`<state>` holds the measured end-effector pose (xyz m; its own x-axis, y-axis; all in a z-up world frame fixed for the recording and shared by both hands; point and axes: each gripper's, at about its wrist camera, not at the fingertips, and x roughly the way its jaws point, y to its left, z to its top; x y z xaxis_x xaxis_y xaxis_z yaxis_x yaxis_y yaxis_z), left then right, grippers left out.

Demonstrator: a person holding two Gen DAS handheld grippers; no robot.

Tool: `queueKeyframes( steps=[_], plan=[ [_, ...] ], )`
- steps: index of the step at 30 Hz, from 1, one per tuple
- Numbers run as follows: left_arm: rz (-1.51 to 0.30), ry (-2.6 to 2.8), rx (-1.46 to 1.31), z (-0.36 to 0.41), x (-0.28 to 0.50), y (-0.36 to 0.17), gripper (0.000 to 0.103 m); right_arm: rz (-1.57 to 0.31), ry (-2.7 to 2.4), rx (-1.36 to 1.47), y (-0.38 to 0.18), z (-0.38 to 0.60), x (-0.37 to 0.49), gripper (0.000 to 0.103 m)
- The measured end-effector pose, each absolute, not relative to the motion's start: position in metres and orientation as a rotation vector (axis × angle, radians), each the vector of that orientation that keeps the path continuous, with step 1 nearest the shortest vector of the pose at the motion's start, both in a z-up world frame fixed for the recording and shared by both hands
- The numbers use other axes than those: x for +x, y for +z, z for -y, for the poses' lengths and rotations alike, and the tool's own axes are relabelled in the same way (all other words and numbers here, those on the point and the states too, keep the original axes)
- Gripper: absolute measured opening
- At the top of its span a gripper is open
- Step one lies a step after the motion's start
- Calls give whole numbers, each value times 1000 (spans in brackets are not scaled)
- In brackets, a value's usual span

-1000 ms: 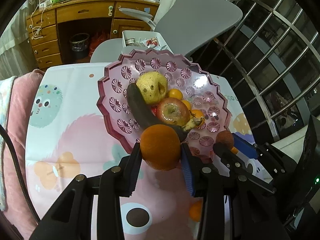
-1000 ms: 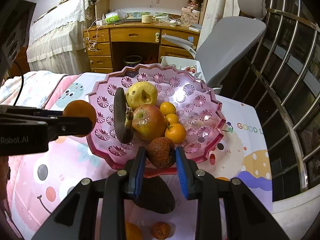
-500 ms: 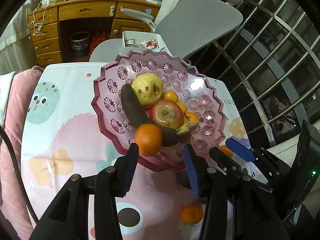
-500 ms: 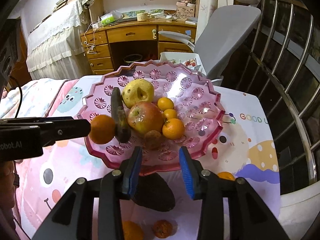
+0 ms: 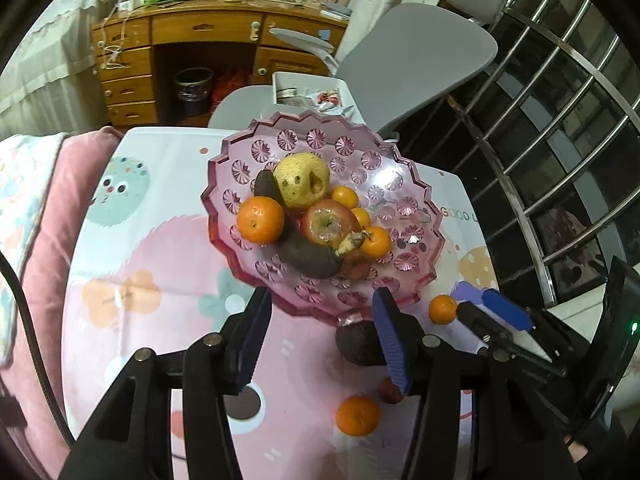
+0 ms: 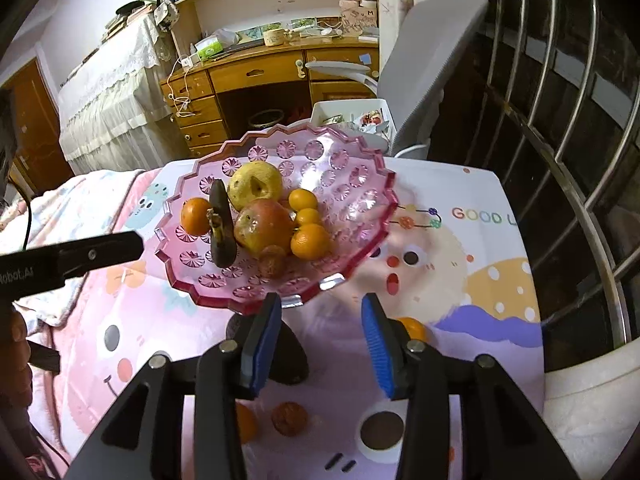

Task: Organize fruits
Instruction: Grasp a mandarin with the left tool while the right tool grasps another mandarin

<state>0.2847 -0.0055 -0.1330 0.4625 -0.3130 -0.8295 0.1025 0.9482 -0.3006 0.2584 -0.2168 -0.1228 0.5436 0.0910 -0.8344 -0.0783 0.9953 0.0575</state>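
Hovering near the camera, the left hand-held gripper is seen with nothing between its blue pads, its jaws opening; the right hand-held gripper is likewise empty and opening. Just beyond them, several fruits are left on the patterned table: a dark avocado beside the bowl's foot, a mandarin and a small wrinkled brown fruit nearest the viewer, and another mandarin by the right gripper's tips. Farther on, the pink glass pedestal bowl is shown already well filled: an orange rests at its left rim against a blackened banana, with a red apple, a bruised yellow pear, three small mandarins and a shrivelled brown fruit gathered at the centre. The work is judged to be more than half done, with about four pieces left to be lifted from the table into the bowl. Behind, a grey office chair and a wooden desk are visible.
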Motion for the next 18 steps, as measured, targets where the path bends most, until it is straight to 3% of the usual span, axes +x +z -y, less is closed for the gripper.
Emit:
queueKeyframes(
  steps=[5, 18],
  plan=[
    [-1070, -190, -249, 15, 261, -129, 58, -1021, 143, 32, -117, 240, 255, 50],
    [-1161, -32, -366, 49, 199, -171, 59, -1131, 292, -17, -140, 272, 251, 56]
  ],
)
